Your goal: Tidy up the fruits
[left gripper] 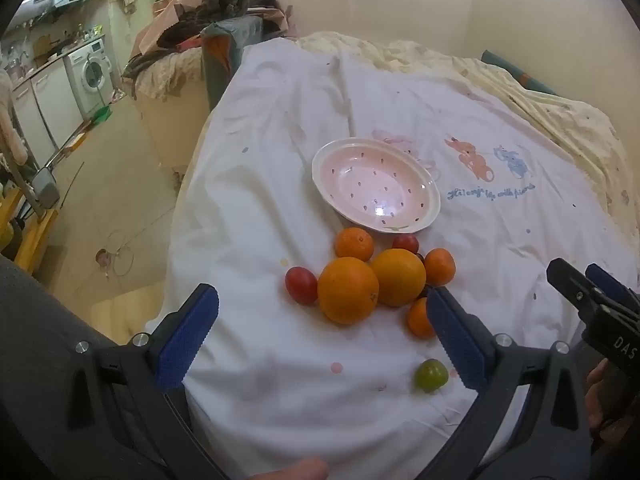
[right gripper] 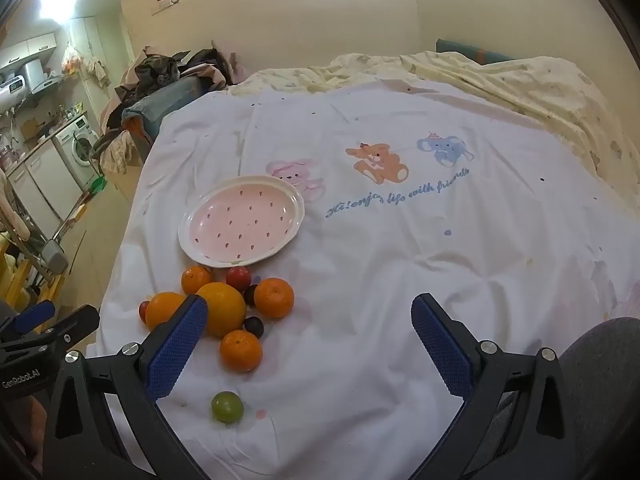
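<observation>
Floor: tan, at far left beside the bed, with a washer (left gripper: pixel 93 72) against the kitchen units in the back.
Left gripper (left gripper: pixel 322 334): mine, jaws spread wide with nothing between them, hanging over the sheet just short of the fruit pile; its right finger hides part of a small orange.
Sheet (right gripper: pixel 400 264): white, printed with cartoon animals and blue script, covering the bed; a yellowish quilt is bunched up behind it.
Red tomato (left gripper: pixel 301 285): at the left edge of the pile, touching the big orange.
Big oranges: two side by side in the middle of the pile, touching, one at (left gripper: pixel 348 290) and one at (left gripper: pixel 398 277).
Small oranges: three round the big ones, one near the plate (left gripper: pixel 354 243), one on the right (left gripper: pixel 439 267), one nearest me (right gripper: pixel 241 351).
Dark fruits: two small ones tucked among the oranges, kind unclear.
Plate (left gripper: pixel 326 184): pink with seed marks and a white rim, nothing on it, just beyond the pile.
Green tomato (right gripper: pixel 227 407): alone, nearer me than the pile and apart from it.
Right gripper (right gripper: pixel 310 340): mine too, jaws wide apart and gripping nothing, over bare sheet to the right of the fruit.
</observation>
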`<state>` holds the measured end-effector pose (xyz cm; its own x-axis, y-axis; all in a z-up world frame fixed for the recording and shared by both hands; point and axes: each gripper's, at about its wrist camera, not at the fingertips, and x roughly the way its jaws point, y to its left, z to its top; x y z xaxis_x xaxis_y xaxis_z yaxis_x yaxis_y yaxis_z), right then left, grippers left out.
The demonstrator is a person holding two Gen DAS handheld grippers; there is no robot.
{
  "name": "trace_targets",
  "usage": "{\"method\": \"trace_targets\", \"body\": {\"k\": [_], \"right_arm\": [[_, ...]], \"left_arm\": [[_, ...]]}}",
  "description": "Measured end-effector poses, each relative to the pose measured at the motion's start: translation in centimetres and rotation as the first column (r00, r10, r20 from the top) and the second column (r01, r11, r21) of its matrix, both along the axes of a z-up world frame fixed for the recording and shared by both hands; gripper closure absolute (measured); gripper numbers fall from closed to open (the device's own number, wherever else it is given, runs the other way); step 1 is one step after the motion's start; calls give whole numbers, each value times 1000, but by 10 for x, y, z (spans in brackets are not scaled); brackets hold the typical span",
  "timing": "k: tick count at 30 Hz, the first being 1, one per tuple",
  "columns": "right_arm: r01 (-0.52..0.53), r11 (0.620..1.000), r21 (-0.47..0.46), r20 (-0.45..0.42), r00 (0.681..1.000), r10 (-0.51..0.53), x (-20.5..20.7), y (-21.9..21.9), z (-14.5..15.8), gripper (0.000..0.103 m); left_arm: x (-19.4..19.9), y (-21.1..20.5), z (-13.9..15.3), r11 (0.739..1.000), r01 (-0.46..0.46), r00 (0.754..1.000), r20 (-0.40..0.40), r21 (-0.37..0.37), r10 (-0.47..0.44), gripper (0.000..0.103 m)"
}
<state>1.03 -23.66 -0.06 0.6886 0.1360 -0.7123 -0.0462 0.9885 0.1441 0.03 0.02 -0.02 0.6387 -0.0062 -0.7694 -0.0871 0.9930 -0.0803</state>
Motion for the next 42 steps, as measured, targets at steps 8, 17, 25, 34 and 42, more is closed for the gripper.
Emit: {"method": "trace_targets", "body": {"k": [8, 17, 25, 34, 42], "right_arm": [[-2, 1000, -6, 12, 1000, 2, -1, 1, 1, 0], [-3, 1000, -15, 14, 1000, 3, -2, 1, 1, 0], [-3, 1000, -18, 18, 1000, 3, -2, 3, 2, 0], [-3, 1000, -21, 19, 1000, 4, -2, 3, 2, 0], [-4, 1000, -23, 20, 1000, 4, -2, 3, 2, 0]], "left_arm": [[0, 0, 0, 1000, -3, 1000, 5, -1, 3, 1], [0, 0, 1, 1000, -3, 1000, 5, 0, 3, 1], [0, 0, 0, 1000, -3, 1000, 5, -2, 3, 1], [0, 0, 0, 1000, -3, 1000, 5, -1, 3, 1], [0, 0, 0, 1000, -3, 1000, 6, -1, 3, 1]]}}
